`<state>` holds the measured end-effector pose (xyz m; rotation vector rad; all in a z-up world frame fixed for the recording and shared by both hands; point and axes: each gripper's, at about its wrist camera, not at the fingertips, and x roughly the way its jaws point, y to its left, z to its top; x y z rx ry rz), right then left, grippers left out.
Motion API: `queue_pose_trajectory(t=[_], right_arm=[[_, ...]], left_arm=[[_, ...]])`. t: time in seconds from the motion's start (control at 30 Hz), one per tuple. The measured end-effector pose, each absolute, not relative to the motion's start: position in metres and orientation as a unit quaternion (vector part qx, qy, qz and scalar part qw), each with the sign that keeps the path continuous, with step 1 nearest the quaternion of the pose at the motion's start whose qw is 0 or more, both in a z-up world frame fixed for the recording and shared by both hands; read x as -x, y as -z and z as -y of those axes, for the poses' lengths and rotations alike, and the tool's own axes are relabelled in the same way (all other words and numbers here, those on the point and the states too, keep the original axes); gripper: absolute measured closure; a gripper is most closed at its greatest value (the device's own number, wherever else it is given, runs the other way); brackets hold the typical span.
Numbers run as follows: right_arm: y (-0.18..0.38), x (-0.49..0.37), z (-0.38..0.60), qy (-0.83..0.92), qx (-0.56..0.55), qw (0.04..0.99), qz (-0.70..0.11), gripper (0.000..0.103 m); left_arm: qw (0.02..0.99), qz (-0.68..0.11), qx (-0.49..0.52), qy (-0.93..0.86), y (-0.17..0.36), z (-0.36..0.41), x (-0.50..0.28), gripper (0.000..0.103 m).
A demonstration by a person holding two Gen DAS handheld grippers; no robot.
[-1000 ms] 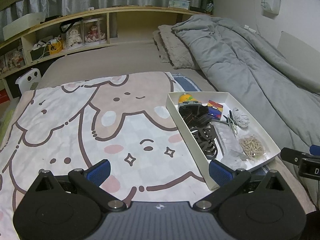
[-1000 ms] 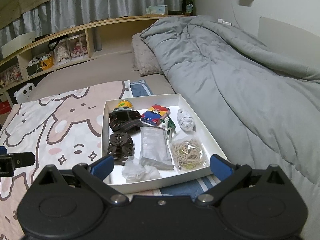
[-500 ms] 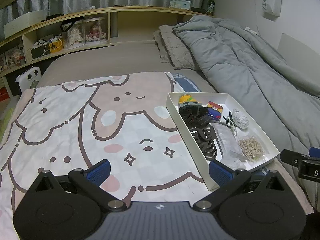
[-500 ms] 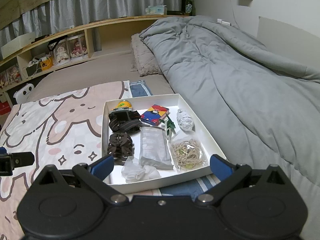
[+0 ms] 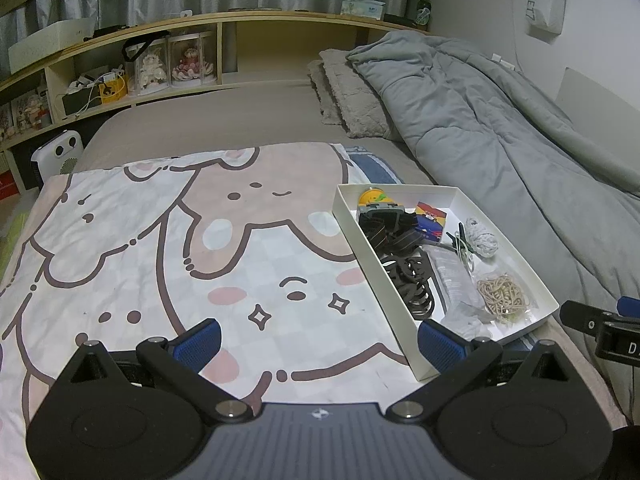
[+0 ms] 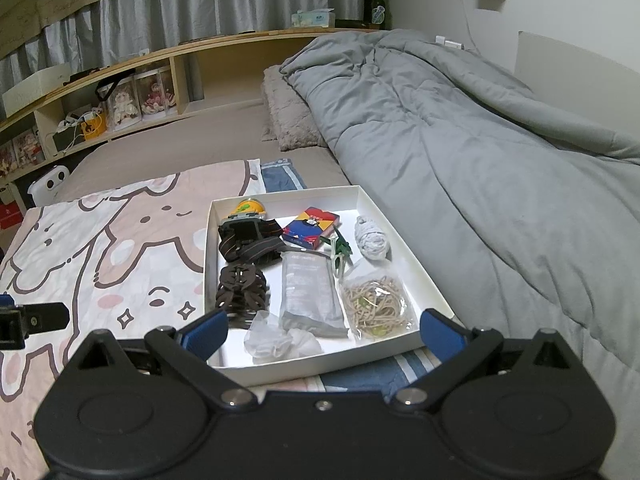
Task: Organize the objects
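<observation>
Blanket [image 5: 120, 240]: cartoon-animal print, spread flat over the left part of the bed; from here I see nothing lying on it.
Left gripper [image 5: 318, 338]: I have it hovering above the blanket's near edge, blue-padded fingers [image 5: 198, 338] spread wide with nothing between them.
White tray [image 5: 404, 322]: sits to the right of the left gripper, its near left corner just beside that gripper's right finger; in the right wrist view its near rim [image 6: 320, 370] runs between my right fingers.
Hair claws [image 6: 240, 286]: dark brown, in the tray's left column, with a bundle of dark striped bands [image 6: 250, 244] behind them and a yellow round item [image 6: 249, 207] in the far left corner.
Crumpled clear wrap [image 6: 280, 342]: at the tray's near edge, closest thing to the right gripper.
Grey pouch [image 6: 310, 294]: lies lengthwise in the middle of the tray, touching the wrap.
Card box [image 6: 311, 227]: red, blue and yellow, behind the pouch.
Green clip [image 6: 340, 250]: between the card box and the grey string ball [image 6: 372, 238].
Rubber bands [image 6: 376, 306]: tan, in a clear bag at the tray's near right.
Right gripper [image 6: 323, 334]: I hold it low over the tray's near rim, fingers wide apart and gripping nothing.
Grey duvet [image 6: 460, 132]: rumpled, along the tray's right side.
</observation>
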<state>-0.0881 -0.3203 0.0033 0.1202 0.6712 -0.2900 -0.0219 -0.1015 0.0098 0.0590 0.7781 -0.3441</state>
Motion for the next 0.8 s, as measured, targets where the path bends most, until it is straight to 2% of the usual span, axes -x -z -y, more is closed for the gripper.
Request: queue_pose_trajectory(t=[0.8], right_arm=[[-0.0029, 0.0889, 0.3201, 0.14, -0.061, 0.932, -0.329, 0.0]], left_arm=[[0.91, -0.379, -0.027, 0.166, -0.0082, 0.1014, 0.0217, 0.0]])
